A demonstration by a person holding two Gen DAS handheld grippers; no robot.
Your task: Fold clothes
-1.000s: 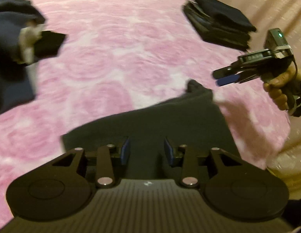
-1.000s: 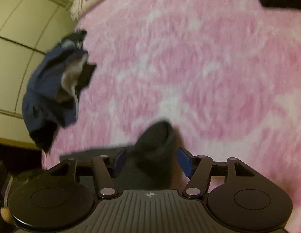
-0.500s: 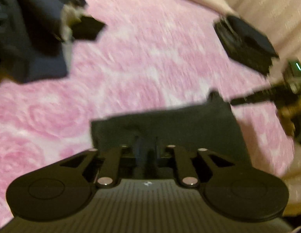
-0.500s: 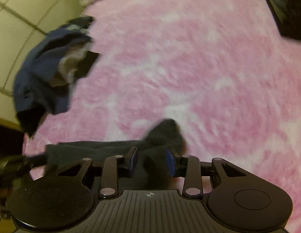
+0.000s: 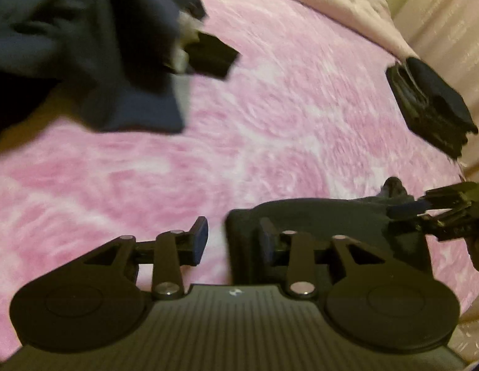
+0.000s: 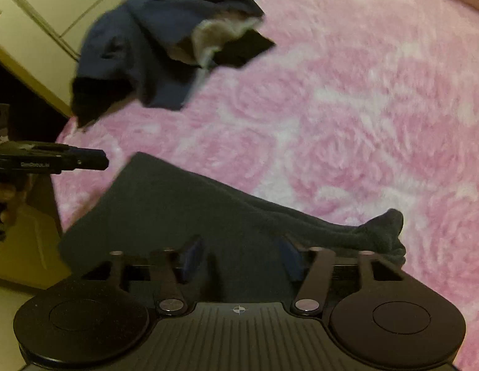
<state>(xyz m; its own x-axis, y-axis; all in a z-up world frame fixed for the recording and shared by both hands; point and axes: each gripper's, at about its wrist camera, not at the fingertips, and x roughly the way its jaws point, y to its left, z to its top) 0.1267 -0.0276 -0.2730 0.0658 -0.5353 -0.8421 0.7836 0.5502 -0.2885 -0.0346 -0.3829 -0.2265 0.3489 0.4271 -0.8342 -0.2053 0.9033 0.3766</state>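
While the left wrist view is a bit smeary, you can make out the left gripper (image 5: 233, 241) pointing down at a fluffy pink blanket (image 5: 286, 108) with a rose pattern. Its blue pads sit apart, and the corner of a dark folded garment (image 5: 332, 232) pokes in between them, closer to the right pad, with pink blanket showing by the left pad, so nothing looks pinched. At the far right, the right gripper (image 5: 406, 213) reaches in sideways at the garment's bunched end; can't tell from here whether it's touching the cloth. Top left is a messy heap of navy clothes (image 5: 84, 46) with a pale bit showing, and a neat stack of folded dark clothes (image 5: 431, 105) sits near the blanket's right edge, well apart from the heap.

Over on the right wrist view, the right gripper (image 6: 239, 259) hangs over that same dark garment (image 6: 177, 207), which lies flat near the bed's front edge with a bunched, crumpled end (image 6: 388, 232) off to the right. Its jaws are opening, cloth under and between the pads, pads not pressing it. The left gripper (image 6: 97, 159) comes in from the left edge, just beside the garment's far corner. The navy heap (image 6: 153, 40) sits up top near a pale cabinet (image 6: 53, 6).
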